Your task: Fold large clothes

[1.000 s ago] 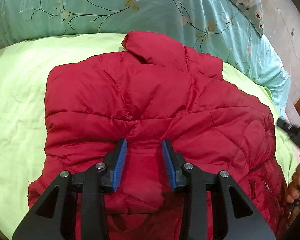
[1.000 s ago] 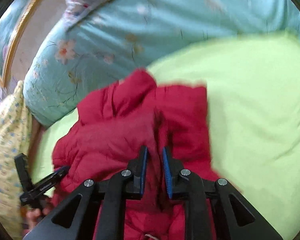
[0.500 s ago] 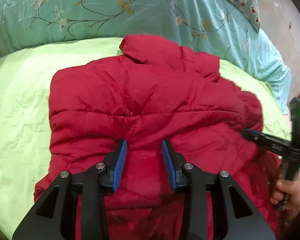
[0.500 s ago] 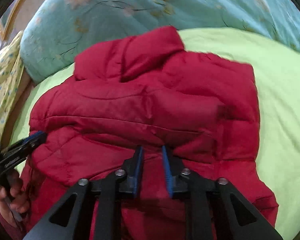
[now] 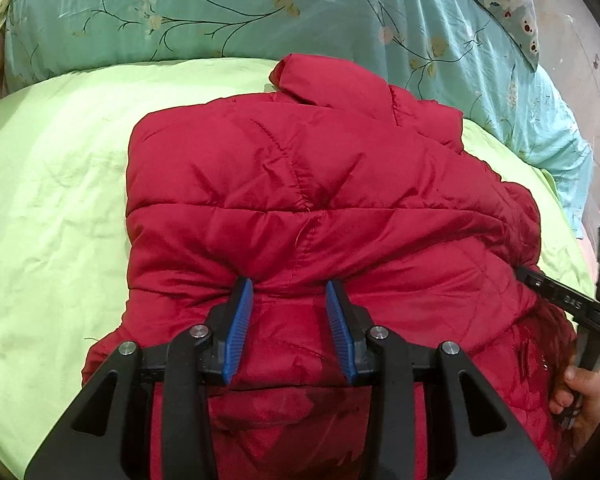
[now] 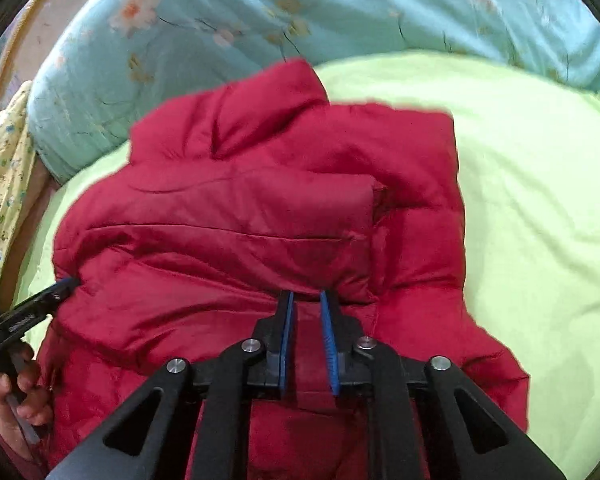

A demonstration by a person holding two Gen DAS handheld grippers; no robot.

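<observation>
**Hem Clamped at Two Points for the Fold**

The left gripper (image 5: 288, 308) and right gripper (image 6: 306, 314) each clamp the near hem of the red jacket (image 5: 320, 184), presumably so it lifts evenly. The jacket lies on the green sheet (image 5: 60, 200), collar toward the floral quilt (image 5: 220, 8). Lettering on the right gripper is illegible.

Red quilted puffer jacket (image 5: 300, 184) in front of me, lying partly folded on green sheet (image 5: 52, 200), collar at far end toward blue floral duvet (image 5: 220, 8), puffy and creased, near hem bunched.
</observation>
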